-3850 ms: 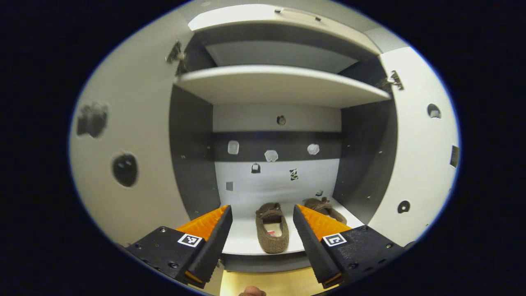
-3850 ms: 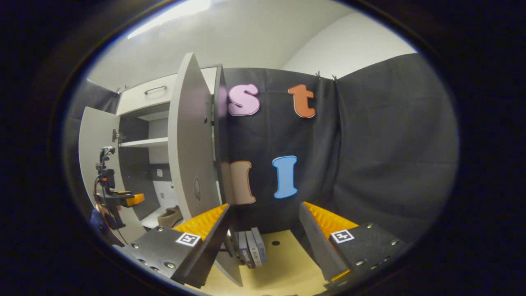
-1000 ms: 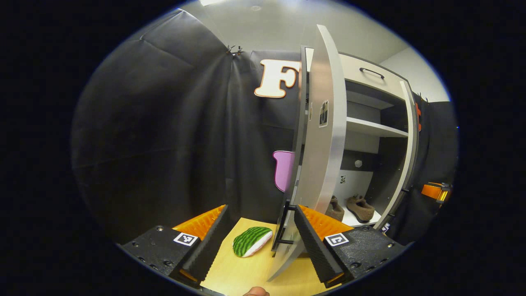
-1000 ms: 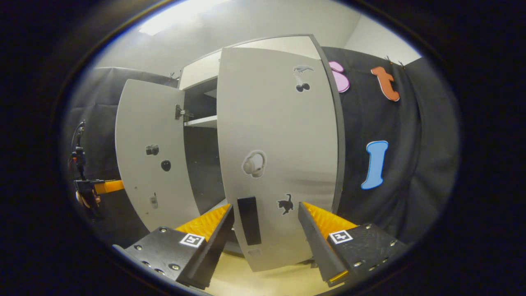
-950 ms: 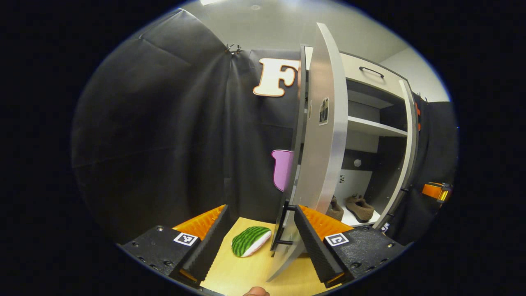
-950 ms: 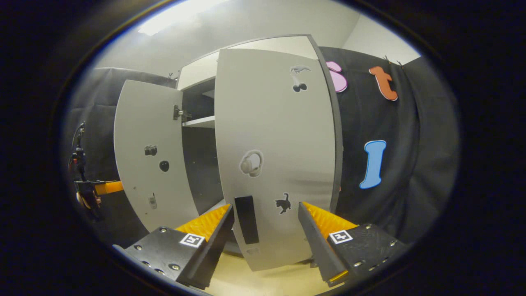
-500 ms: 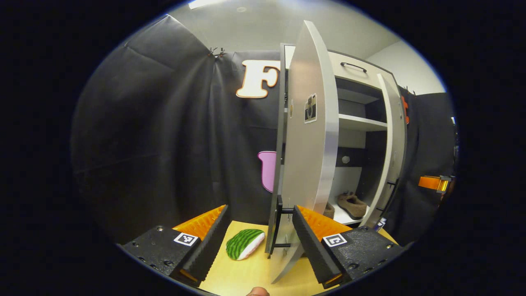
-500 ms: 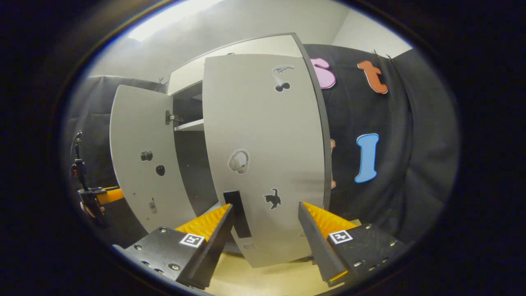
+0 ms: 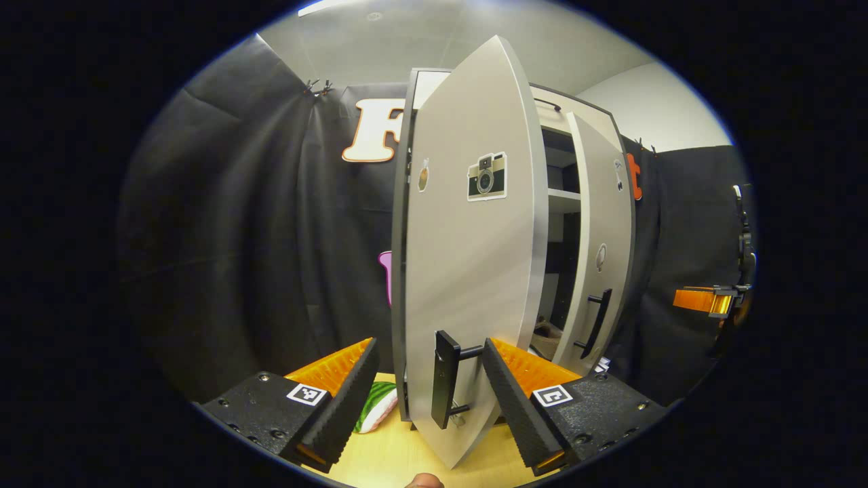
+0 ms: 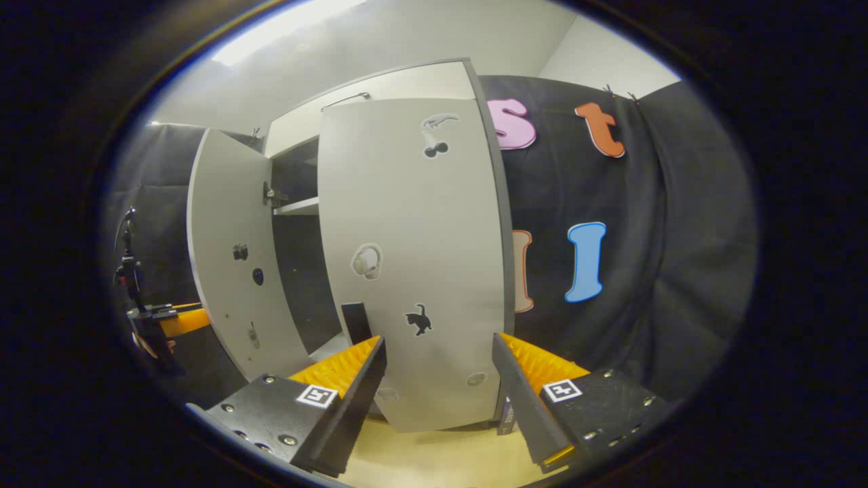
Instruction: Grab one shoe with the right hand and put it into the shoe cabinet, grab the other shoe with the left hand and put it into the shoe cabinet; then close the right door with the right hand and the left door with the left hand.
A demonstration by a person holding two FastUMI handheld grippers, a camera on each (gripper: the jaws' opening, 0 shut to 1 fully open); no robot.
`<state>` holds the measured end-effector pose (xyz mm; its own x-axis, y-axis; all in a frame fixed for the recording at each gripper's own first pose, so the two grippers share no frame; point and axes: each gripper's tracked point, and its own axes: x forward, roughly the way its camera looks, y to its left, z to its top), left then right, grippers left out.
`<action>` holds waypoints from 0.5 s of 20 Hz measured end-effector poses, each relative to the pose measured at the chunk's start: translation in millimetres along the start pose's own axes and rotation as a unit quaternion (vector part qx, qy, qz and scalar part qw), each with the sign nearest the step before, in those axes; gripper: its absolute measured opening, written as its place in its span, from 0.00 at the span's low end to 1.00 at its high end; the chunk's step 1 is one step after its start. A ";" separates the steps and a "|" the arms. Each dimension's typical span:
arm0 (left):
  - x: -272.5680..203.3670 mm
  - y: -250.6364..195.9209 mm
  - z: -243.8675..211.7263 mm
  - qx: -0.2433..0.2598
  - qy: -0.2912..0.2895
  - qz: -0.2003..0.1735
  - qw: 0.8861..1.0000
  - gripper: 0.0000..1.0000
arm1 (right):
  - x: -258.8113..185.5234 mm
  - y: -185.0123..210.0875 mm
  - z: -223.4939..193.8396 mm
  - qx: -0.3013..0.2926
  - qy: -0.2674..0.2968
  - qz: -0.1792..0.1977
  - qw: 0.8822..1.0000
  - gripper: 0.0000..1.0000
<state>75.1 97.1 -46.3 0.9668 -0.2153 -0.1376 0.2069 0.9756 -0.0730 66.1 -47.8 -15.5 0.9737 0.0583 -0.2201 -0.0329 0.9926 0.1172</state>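
Note:
In the left gripper view the cabinet's left door (image 9: 468,271) stands half swung in, its outer face and black handle (image 9: 444,379) right in front of my open left gripper (image 9: 430,400). The handle sits between the fingers; neither presses on it. Through the gap between the doors a sliver of a brown shoe (image 9: 546,332) shows on the bottom shelf. The right door (image 9: 600,251) is nearly shut. In the right gripper view my open right gripper (image 10: 439,400) is close before the right door (image 10: 413,271), whose handle (image 10: 356,322) is just above the left finger. The left door (image 10: 227,271) shows its inner face.
A watermelon-patterned thing (image 9: 373,407) lies on the wooden floor (image 9: 393,454) left of the cabinet. The right gripper (image 9: 702,299) shows at the far right, the left gripper (image 10: 169,318) at the far left. A drawer (image 10: 366,108) tops the cabinet, and an inner shelf (image 10: 295,205) is visible.
Both doors have swung further toward shut. The left door now hides most of the inside and the shoes. The watermelon-patterned thing has slid behind my left finger in the view.

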 end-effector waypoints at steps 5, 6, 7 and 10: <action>15.2 -11.4 -3.9 0.007 0.007 -0.004 1.000 0.90 | -10.7 -28.4 -0.8 0.006 0.000 -0.023 1.000 0.94; 16.7 -13.3 -4.5 0.005 0.007 -0.005 1.000 0.90 | -12.2 -33.6 -0.8 0.008 0.000 -0.027 1.000 0.94; 18.7 -15.8 -4.4 0.000 0.007 -0.009 1.000 0.90 | -13.6 -38.2 -0.9 0.011 0.000 -0.031 0.999 0.94; 26.0 -30.9 -7.4 -0.011 0.012 -0.028 0.999 0.90 | -16.6 -46.5 -0.4 0.024 -0.002 -0.034 0.999 0.94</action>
<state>92.7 61.0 -54.9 0.9497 -0.2712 -0.1567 0.2573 0.9608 -0.1035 51.4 -94.9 -17.7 0.9743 -0.0094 -0.2252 0.0437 0.9881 0.1477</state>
